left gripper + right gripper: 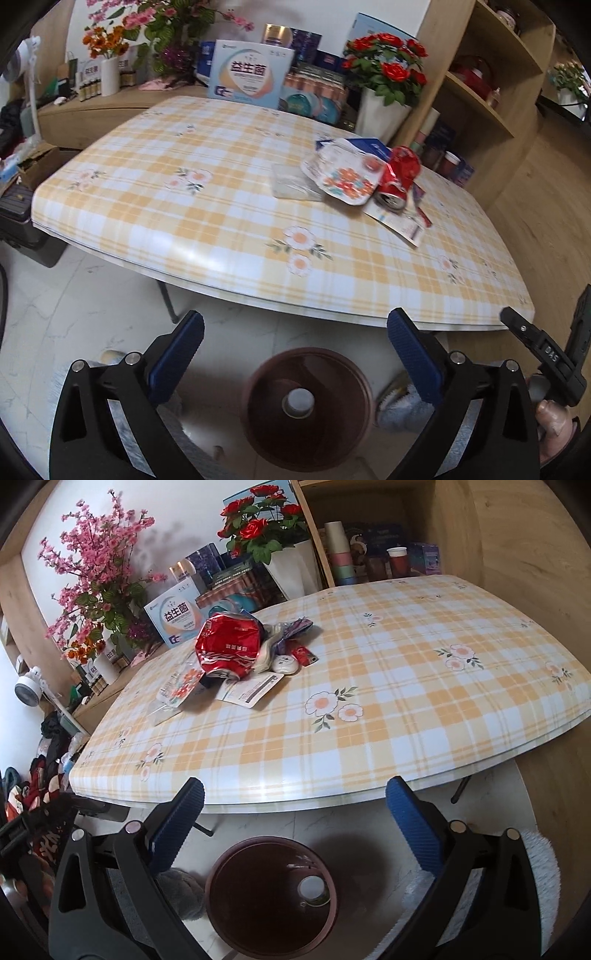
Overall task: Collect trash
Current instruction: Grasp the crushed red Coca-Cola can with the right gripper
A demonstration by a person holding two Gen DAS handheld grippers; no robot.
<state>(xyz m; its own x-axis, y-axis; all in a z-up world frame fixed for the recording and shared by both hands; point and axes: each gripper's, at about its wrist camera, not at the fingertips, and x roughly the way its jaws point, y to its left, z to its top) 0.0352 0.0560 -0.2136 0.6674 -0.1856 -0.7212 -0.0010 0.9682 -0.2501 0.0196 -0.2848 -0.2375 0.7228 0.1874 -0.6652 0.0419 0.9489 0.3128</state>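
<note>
- My left gripper (295,354) sits nearest the cam, jaws spread wide w/ nothing between; right gripper (295,830) likewise spread, empty.
- Both hang over the brown bin (306,402) on the floor, just off the table (221,206) edge.
- In the bin: 1 white-topped piece (312,888) at the bottom.
- Trash pile on the table's far side: 1 crushed red can (229,646), 1 floral wrapper (343,181), 1 clear plastic piece (291,182), 1 barcode slip (255,690), plus a few small bits I can't count.
- Step, I reckon: between drops. Next: reach fwd over the table and pinch one item, prob. the can.
</note>
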